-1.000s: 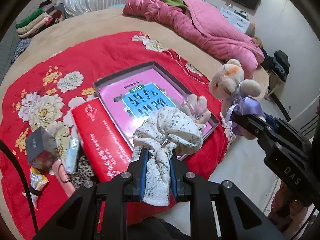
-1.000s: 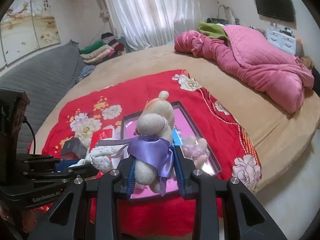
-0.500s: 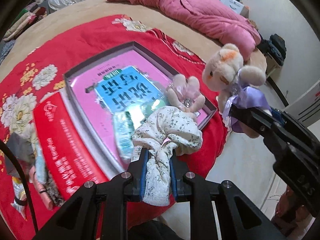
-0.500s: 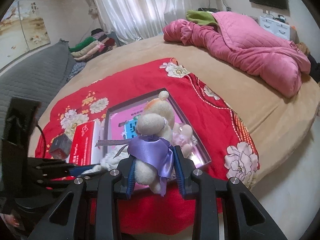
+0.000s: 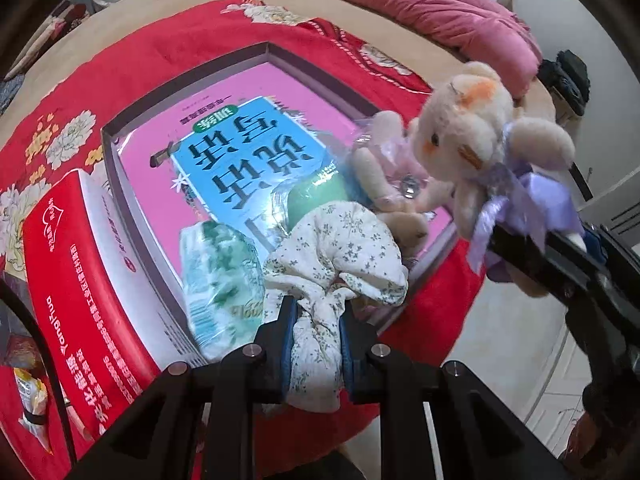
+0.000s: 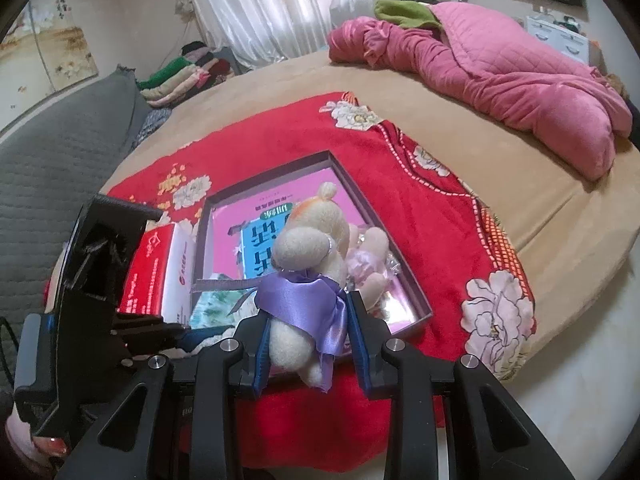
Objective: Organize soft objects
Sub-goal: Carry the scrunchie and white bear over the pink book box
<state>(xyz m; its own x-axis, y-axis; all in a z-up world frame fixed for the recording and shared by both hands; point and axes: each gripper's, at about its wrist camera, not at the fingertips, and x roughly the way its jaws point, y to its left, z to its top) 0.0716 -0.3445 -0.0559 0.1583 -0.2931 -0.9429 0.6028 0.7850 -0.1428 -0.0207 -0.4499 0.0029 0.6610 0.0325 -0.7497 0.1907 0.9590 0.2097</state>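
Over the near corner of the grey tray (image 5: 280,50) we logged two soft items. Left gripper (image 5: 316,340): clamped on floral cloth bundle (image 5: 340,248), come lower since a second before. Right gripper (image 6: 310,344), at three o'clock: closed round plush bear (image 6: 308,248), also lower. Small pink plush (image 5: 384,168) already inside. We judged release imminent.

1. Two plush toys: one cream bear with purple ribbon (image 5: 476,140) and one small pink plush (image 5: 384,176).
2. One floral cloth bundle (image 5: 336,248).
3. One shallow box (image 5: 188,92), with one book (image 5: 244,160) inside.
4. One red carton (image 5: 76,280).
5. One green-printed packet (image 5: 220,276).
6. Two grippers.
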